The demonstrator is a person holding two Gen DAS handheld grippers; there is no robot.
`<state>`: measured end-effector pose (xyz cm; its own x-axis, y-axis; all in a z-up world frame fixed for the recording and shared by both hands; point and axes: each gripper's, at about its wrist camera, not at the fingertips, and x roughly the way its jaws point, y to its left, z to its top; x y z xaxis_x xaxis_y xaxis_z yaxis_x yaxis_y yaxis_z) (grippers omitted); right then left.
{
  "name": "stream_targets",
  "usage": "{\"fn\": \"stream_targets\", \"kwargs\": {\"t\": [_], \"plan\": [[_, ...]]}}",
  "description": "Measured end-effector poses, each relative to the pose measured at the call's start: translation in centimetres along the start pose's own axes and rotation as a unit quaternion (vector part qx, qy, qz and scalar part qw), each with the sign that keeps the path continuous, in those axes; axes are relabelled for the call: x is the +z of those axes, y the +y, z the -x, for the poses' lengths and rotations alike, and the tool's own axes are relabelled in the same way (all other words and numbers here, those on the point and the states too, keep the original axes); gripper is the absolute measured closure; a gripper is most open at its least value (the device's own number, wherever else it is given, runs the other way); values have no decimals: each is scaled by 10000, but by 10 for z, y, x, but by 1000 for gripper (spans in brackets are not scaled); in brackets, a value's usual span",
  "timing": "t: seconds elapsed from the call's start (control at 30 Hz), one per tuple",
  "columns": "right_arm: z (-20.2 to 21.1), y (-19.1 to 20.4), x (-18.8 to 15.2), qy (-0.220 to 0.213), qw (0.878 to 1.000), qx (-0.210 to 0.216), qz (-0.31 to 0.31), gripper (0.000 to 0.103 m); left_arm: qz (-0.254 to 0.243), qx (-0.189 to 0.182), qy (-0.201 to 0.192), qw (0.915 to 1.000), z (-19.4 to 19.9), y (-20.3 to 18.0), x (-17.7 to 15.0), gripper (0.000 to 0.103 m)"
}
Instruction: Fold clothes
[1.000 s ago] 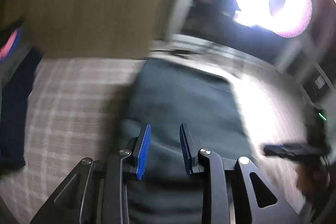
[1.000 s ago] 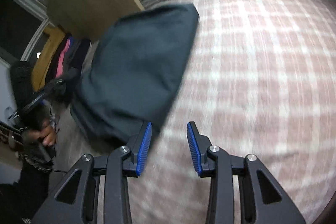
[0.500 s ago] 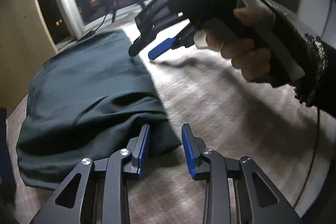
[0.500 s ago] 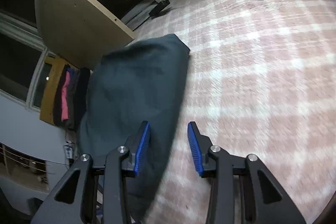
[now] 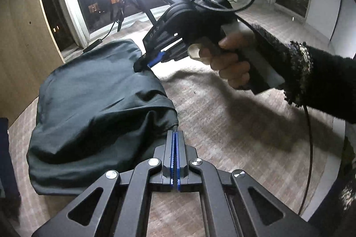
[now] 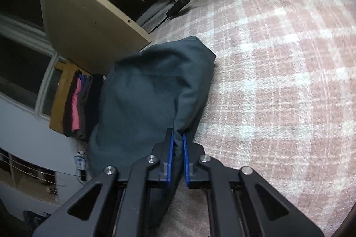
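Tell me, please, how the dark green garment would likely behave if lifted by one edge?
Probably floppy: the dark green garment lies in soft creases and puffed folds. Likely light: the cloth looks thin. Lifted, it should sag and unfold onto the checked blanket.

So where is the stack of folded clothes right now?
In the right wrist view the stack of folded clothes sits at the left, against a wooden board, just beyond the dark green garment.

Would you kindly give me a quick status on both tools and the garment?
Left tool just closed, pinching dark green folded garment at corner. Right tool just closed on its edge. Pink checked blanket unobstructed.
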<state>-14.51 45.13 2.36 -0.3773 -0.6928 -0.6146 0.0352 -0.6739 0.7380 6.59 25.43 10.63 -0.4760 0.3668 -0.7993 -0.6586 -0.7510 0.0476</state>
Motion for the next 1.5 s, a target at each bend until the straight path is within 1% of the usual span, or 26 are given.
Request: {"fn": "stream_targets", "kwargs": {"t": [0.1, 0.13, 0.23, 0.3, 0.43, 0.47, 0.5, 0.57, 0.6, 0.63, 0.67, 0.7, 0.73, 0.77, 0.83, 0.87, 0.9, 0.97, 1.07, 1.13, 1.17, 1.23, 1.3, 1.43, 1.47, 1.5], "plan": [[2, -9, 2, 29, 9996, 146, -247, 94, -50, 6, -46, 10000, -3, -4, -1, 103], [3, -9, 2, 47, 9996, 125, -253, 92, -96, 24, -20, 9999, -4, -7, -2, 102], [6, -11, 2, 56, 9996, 18, -265, 91, -155, -227, 30, 9996, 3, -13, -8, 102], [9, -13, 1, 28, 9996, 19, -297, 91, -214, -216, 32, 9995, 8, -17, -12, 103], [13, -17, -1, 71, 9993, 92, -368, 88, 53, -104, 79, 9999, 7, -6, -11, 99], [13, -17, -1, 86, 9992, 95, -378, 88, 60, -13, 94, 9999, 3, -5, -9, 89], [13, -18, -1, 96, 9992, 88, -387, 88, -6, 80, 90, 9999, -1, -7, -8, 77], [12, -19, 0, 129, 9989, 100, -432, 88, -185, 268, 68, 9994, -10, -12, -6, 70], [11, -19, 1, 140, 9988, 116, -456, 87, -322, 401, 126, 9986, -18, -16, -5, 70], [12, -19, 3, 139, 9988, 123, -463, 83, -421, 487, 191, 9977, -26, -18, -5, 70], [12, -19, 5, 123, 9988, 117, -451, 76, -500, 549, 247, 9969, -33, -21, -5, 70], [13, -19, 8, 93, 9990, 103, -428, 73, -535, 552, 288, 9966, -39, -21, -5, 80], [12, -17, 10, 52, 9991, 83, -404, 70, -553, 532, 324, 9965, -45, -21, -5, 93], [11, -17, 13, 10, 9992, 67, -392, 70, -528, 493, 329, 9968, -48, -19, -5, 101], [8, -17, 20, -67, 9992, 32, -383, 71, -453, 377, 219, 9980, -40, -14, -5, 101], [7, -16, 23, -115, 9993, 34, -354, 88, -416, 318, 156, 9985, -35, -11, -5, 101], [6, -15, 26, -160, 9994, 35, -318, 94, -412, 277, 94, 9987, -30, -10, -4, 102], [6, -13, 34, -241, 9994, 21, -252, 94, -387, 280, -57, 9988, -17, -7, -3, 102], [4, -22, 42, -265, 9980, 238, -514, 93, -287, 238, -151, 9992, -9, -1, -3, 102], [6, -31, 45, -273, 9957, 389, -794, 86, -196, 202, -166, 9995, -7, 2, -3, 102], [9, -38, 46, -313, 9944, 405, -930, 75, -139, 179, -158, 9996, -7, 3, -3, 102], [15, -49, 48, -394, 9911, 469, -1178, 66, -86, 154, -173, 9997, -7, 4, -4, 102], [17, -53, 53, -361, 9895, 599, -1262, 66, -101, 144, -201, 9996, -6, 3, -3, 102], [9, -50, 66, -255, 9898, 652, -1237, 66, -181, 119, -221, 9995, -6, 0, -4, 102], [7, -49, 69, -241, 9896, 685, -1244, 68, -201, 115, -214, 9995, -6, 0, -4, 102], [4, -45, 72, -242, 9899, 723, -1197, 75, -213, 103, -208, 9995, -7, 0, -3, 102]]}}
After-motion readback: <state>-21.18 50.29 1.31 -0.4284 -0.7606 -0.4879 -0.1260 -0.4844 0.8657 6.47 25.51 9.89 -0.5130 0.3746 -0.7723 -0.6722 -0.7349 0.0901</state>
